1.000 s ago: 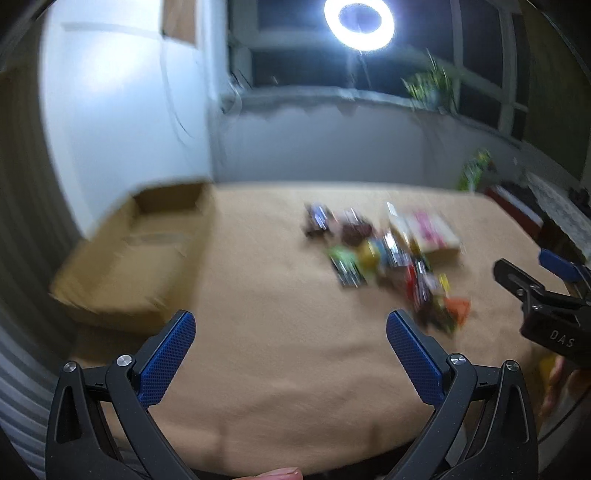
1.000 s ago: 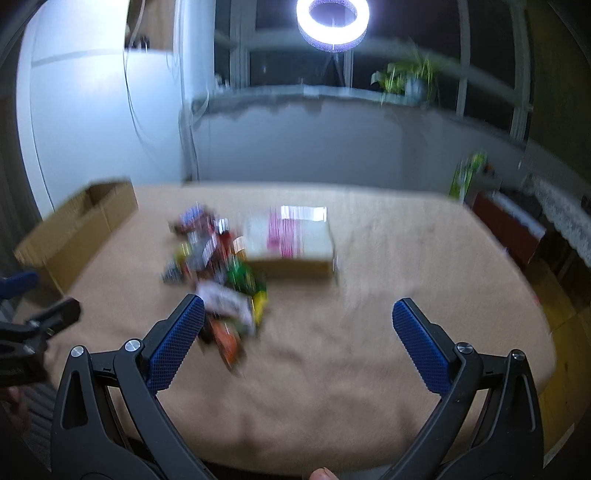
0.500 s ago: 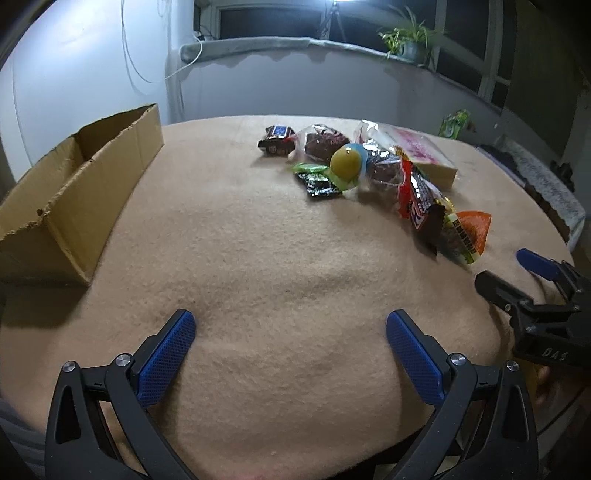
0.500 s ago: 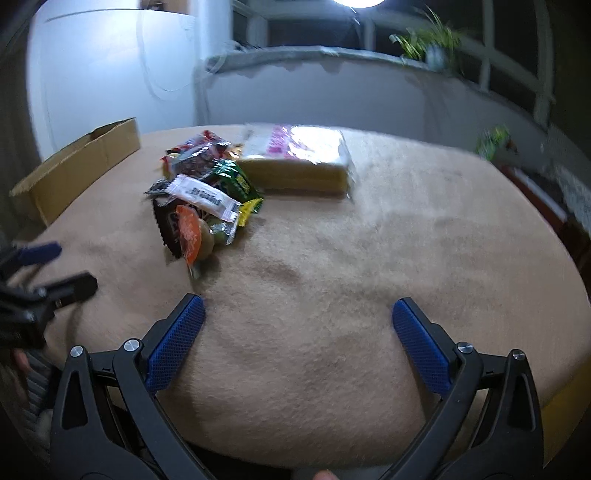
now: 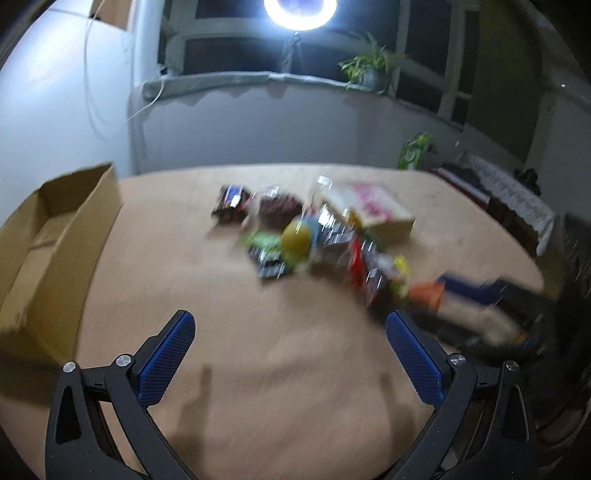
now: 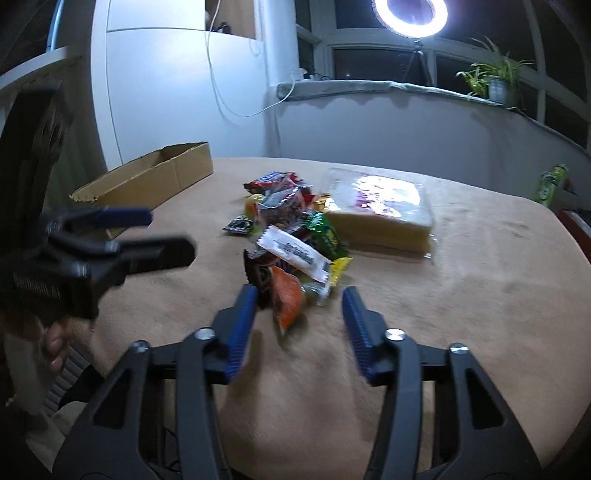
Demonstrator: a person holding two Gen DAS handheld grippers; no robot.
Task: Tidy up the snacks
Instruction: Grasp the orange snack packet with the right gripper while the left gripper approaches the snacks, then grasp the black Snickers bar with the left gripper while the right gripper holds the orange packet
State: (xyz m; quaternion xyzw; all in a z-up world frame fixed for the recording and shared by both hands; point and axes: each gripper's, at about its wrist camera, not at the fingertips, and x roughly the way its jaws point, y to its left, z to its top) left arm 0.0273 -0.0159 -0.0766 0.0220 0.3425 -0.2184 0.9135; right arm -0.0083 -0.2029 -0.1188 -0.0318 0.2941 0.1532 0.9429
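A pile of snack packets lies on the tan table, with a large clear-wrapped wafer pack behind it. An open cardboard box stands at the table's left; it also shows in the right wrist view. My left gripper is open and empty above bare cloth, short of the pile. My right gripper is open but narrower, its fingers on either side of an orange packet at the pile's near end, not touching it. The left gripper also shows blurred in the right wrist view.
A ring light and a potted plant stand on the window ledge behind the table. A green packet sits beyond the table's far right edge. A white wall rises behind the box.
My right gripper has moved left and forward to the pile's near end, and its jaws have narrowed around the orange packet. My left gripper has tilted up and the view is blurred by motion.
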